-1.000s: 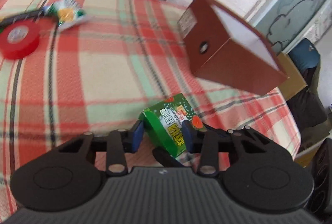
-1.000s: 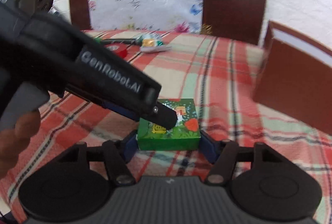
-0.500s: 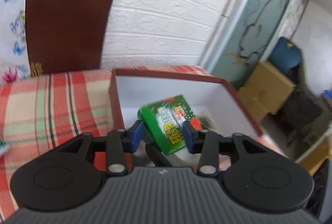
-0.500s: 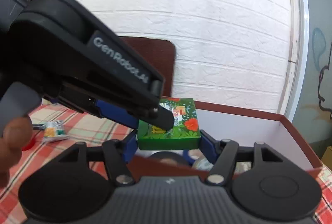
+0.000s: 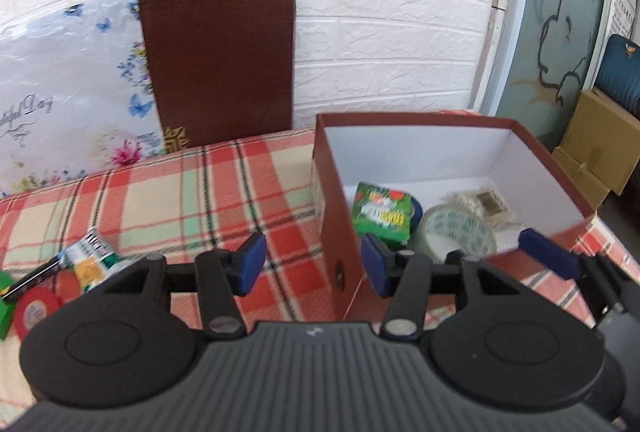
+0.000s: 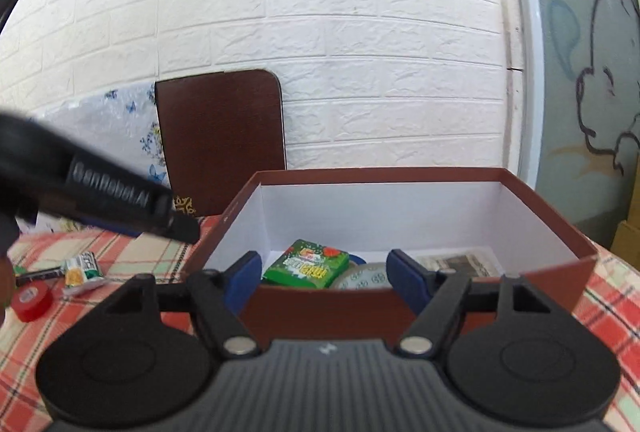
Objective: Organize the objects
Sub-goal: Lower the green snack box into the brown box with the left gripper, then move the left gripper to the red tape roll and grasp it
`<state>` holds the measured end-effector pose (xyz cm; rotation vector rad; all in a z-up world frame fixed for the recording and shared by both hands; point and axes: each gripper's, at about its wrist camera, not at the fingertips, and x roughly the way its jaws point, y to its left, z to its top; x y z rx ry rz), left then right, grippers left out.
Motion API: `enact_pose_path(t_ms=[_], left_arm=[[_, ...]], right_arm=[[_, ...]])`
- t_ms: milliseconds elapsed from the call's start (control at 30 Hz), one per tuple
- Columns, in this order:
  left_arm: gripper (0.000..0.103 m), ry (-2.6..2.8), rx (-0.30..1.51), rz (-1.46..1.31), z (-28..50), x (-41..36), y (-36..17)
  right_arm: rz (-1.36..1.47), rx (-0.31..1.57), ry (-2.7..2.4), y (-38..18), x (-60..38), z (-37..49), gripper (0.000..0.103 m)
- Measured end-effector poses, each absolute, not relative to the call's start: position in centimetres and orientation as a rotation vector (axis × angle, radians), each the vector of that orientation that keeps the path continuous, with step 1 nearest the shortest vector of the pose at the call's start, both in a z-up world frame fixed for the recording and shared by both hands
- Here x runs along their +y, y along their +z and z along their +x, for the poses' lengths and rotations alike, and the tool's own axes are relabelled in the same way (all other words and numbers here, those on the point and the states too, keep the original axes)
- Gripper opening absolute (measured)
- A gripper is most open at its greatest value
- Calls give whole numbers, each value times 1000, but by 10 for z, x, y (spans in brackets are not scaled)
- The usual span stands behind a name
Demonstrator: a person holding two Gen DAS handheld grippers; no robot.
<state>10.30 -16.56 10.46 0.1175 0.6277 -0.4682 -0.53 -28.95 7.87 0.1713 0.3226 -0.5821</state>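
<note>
Both tools (image 5: 314, 264) (image 6: 326, 280) spread empty, green packet (image 5: 382, 213) inside box (image 6: 404, 174), seemingly string (image 5: 478, 202) left view only

My table (image 5: 168, 200) has a red and green checked cloth. On it, at my two o'clock, sits a brown box (image 5: 340, 232). At nine o'clock lie a red tape roll (image 5: 36, 312), a black pen (image 5: 34, 278) and a small packet (image 5: 90, 260).
</note>
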Motion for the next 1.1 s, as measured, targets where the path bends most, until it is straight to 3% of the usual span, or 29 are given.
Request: enact_pose_path(t_ms=[433,733,900,1100], left_arm=[[63,-420,668,170,65,-132,83],[74,-358,679,205,57,-114,69],[74,-332,689,207,60,-101,60],[73,-298,675,161,70,-60,47]], right_arm=[[317,412,-504,85,-268,-43,72],[469,455,-454,80,-271,-44,71],[504,501,-425,74,-263,-35,64],[434,559,-371,62,-238,-20,62]])
